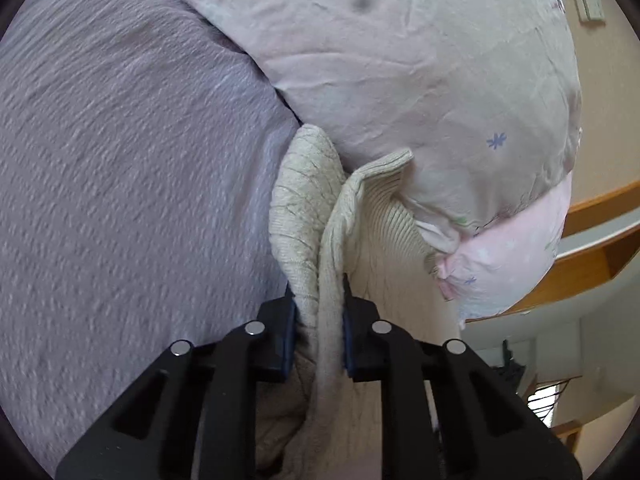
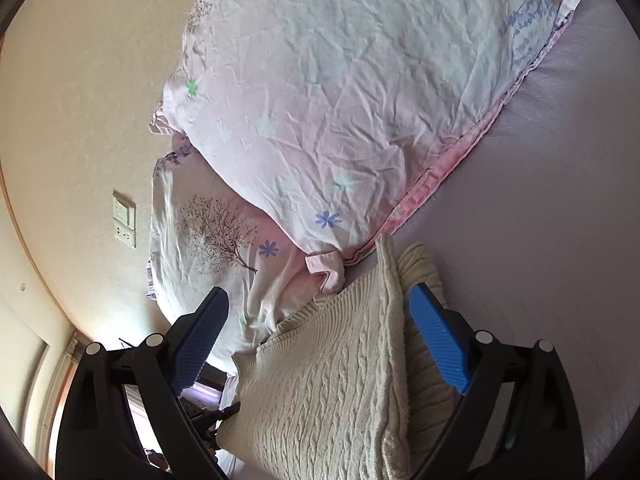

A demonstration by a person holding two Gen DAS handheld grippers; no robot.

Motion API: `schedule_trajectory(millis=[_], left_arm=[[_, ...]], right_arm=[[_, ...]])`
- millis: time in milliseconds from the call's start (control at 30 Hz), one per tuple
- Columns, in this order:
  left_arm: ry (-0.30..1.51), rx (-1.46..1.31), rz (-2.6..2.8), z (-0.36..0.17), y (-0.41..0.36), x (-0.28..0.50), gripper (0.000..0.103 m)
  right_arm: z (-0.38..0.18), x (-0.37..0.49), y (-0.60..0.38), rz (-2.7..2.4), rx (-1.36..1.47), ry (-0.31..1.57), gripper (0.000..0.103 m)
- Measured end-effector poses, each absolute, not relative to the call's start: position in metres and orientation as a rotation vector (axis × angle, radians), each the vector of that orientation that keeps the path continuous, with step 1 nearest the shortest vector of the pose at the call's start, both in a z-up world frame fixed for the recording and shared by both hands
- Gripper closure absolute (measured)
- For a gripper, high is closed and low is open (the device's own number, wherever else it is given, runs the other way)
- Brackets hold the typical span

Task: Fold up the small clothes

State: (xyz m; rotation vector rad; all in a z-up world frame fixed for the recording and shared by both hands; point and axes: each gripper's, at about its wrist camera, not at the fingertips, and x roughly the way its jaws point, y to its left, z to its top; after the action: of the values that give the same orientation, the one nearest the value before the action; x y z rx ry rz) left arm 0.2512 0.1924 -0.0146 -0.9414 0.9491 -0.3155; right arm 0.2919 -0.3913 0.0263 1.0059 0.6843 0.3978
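Observation:
A cream cable-knit sweater [image 1: 308, 216] lies on the lilac bedsheet [image 1: 120, 180] beside a pink flowered pillow [image 1: 400, 64]. My left gripper [image 1: 319, 300] is shut on a bunched fold of the sweater, which rises up between its blue pads. In the right wrist view the same sweater [image 2: 332, 376] lies between the spread fingers of my right gripper [image 2: 320, 300], which is open; its blue pads stand on either side of a raised fold without pinching it.
Two flowered pillows [image 2: 340, 92] lie against the beige wall [image 2: 80, 120] with a light switch [image 2: 125, 218]. The lilac sheet [image 2: 540, 208] spreads to the right. A wooden bed frame [image 1: 592, 216] shows at the right of the left wrist view.

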Motion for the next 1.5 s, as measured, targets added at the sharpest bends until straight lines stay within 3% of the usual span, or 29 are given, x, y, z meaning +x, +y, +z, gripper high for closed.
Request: schedule_trajectory(millis=[200,367,467,633,700,733,767,800,833,1000,1200,1333,1400,1433,1467,1500], left_arm=[[0.8,-1.038,-0.521,0.042,0.156,0.24,0.088],[0.784,-1.001,-0.766,0.096,0.042,0.261,0.088],[0.835,-0.977,-0.896,0.096,-0.048,0.288,0.088],[1.053,-1.035,-1.037,0.054,-0.172,0.324,0.084],[1.0,-1.046,-1.11,0.06,-0.165,0.319,0.083],[0.968,-1.024,-1.102,0.065,-0.157,0.317,0.078],[0.918,-0.979,-1.058,0.073,-0.136,0.312,0.072],[0.888,-0.934,-0.993,0.078,-0.114,0.307,0.056],[0.878,-0.897,-0.933,0.079,-0.1,0.302,0.049],[0.953,-0.717,-0.648,0.058,-0.042,0.29,0.04],[1.09,-0.643,-0.609,0.021,-0.053,0.294,0.034],[1.098,-0.597,-0.587,0.005,-0.055,0.293,0.027],[1.074,-0.623,-0.604,-0.003,-0.054,0.287,0.027],[1.067,-0.617,-0.611,-0.004,-0.054,0.286,0.035],[1.071,-0.605,-0.618,-0.001,-0.059,0.287,0.042],[1.067,-0.606,-0.632,0.0,-0.054,0.286,0.055]], right_arm=[[0.034,0.288,-0.397,0.398,1.006,0.659,0.009],[0.043,0.285,-0.403,0.367,0.971,0.636,0.009],[0.045,0.287,-0.406,0.341,0.937,0.634,0.009],[0.037,0.295,-0.416,0.297,0.896,0.69,0.009],[0.034,0.297,-0.424,0.303,0.933,0.714,0.009],[0.033,0.298,-0.426,0.309,0.942,0.722,0.009],[0.03,0.3,-0.427,0.322,0.957,0.744,0.009],[0.028,0.302,-0.427,0.335,0.967,0.766,0.009],[0.025,0.305,-0.425,0.346,0.976,0.794,0.009],[0.007,0.323,-0.399,0.401,0.924,0.992,0.009],[0.007,0.322,-0.387,0.404,0.848,0.998,0.012],[0.005,0.32,-0.379,0.401,0.781,1.022,0.031],[0.002,0.319,-0.377,0.389,0.746,1.034,0.047],[0.0,0.318,-0.378,0.398,0.763,1.03,0.062],[0.0,0.318,-0.378,0.43,0.794,1.022,0.067],[0.002,0.316,-0.378,0.462,0.811,1.001,0.068]])
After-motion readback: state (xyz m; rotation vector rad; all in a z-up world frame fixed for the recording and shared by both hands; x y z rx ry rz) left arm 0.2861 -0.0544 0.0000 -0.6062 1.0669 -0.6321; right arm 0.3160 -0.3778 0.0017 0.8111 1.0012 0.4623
